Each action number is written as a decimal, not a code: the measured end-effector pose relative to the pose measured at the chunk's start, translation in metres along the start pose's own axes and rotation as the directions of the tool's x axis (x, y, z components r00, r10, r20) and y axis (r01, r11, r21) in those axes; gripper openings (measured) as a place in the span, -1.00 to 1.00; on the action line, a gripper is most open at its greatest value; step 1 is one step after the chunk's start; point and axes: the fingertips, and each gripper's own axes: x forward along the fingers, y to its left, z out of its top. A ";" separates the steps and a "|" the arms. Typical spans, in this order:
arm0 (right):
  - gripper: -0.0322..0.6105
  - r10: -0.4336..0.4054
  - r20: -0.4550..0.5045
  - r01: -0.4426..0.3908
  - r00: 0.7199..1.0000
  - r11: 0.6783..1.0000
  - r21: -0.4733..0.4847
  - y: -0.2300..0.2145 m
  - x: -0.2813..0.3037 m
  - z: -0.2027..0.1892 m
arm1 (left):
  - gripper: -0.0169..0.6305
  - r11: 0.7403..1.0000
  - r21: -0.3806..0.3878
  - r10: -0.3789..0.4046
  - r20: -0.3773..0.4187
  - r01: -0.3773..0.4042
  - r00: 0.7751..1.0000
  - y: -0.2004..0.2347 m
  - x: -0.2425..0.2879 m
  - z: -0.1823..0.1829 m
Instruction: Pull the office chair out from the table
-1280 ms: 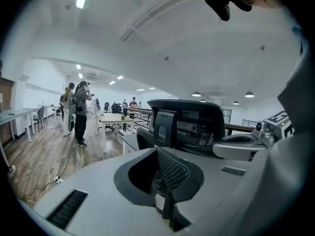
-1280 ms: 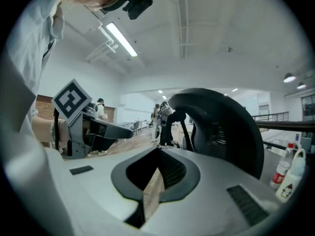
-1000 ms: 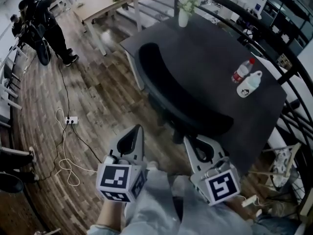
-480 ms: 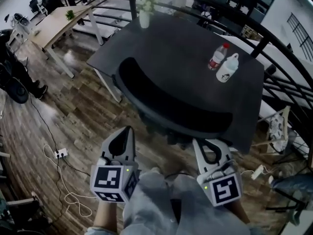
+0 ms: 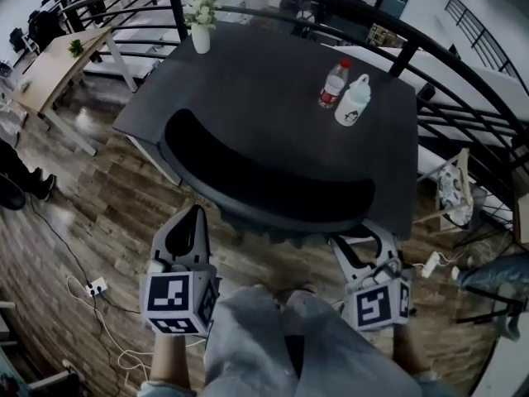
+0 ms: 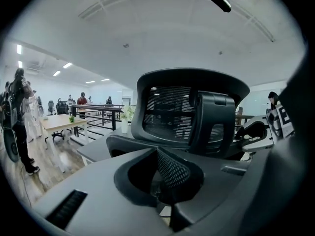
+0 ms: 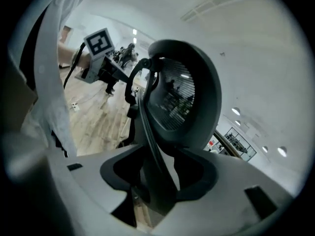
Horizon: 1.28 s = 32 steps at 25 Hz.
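Observation:
The black office chair [image 5: 264,184] is tucked against the dark table [image 5: 273,73]; only its curved backrest top shows in the head view. My left gripper [image 5: 186,236] is shut and empty, just short of the backrest's left end; its own view looks at the mesh backrest [image 6: 189,112] past the shut left gripper [image 6: 165,181]. My right gripper [image 5: 364,245] sits at the backrest's right end. Its jaws have just been opening. In its own view the right gripper [image 7: 157,181] stands open, with the chair's back edge [image 7: 147,127] running between the jaws.
On the table stand a vase of flowers [image 5: 201,31], a water bottle [image 5: 333,83] and a white bottle [image 5: 352,102]. A black railing [image 5: 463,122] curves behind and to the right. A power strip with cables [image 5: 95,288] lies on the wood floor at left.
The head view has swung so the table and chair sit more central. Both grippers have closed in on the backrest. The right gripper's jaws have spread apart; the left's stay shut.

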 end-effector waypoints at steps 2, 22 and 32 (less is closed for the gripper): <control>-0.26 0.021 -0.045 -0.024 0.999 0.997 -0.073 0.003 0.008 -0.009 | -0.93 0.996 0.085 0.019 0.000 -0.019 1.000 0.004 0.006 -0.001; -0.32 0.022 -0.123 -0.048 0.992 0.976 -0.213 0.004 0.017 -0.021 | -0.30 0.161 0.987 0.150 -0.039 0.015 0.988 0.058 0.078 -0.001; -0.32 0.000 -0.130 -0.027 0.992 0.978 -0.209 0.005 0.016 -0.017 | -0.29 0.011 0.999 0.238 -0.042 0.041 0.970 0.068 0.113 -0.013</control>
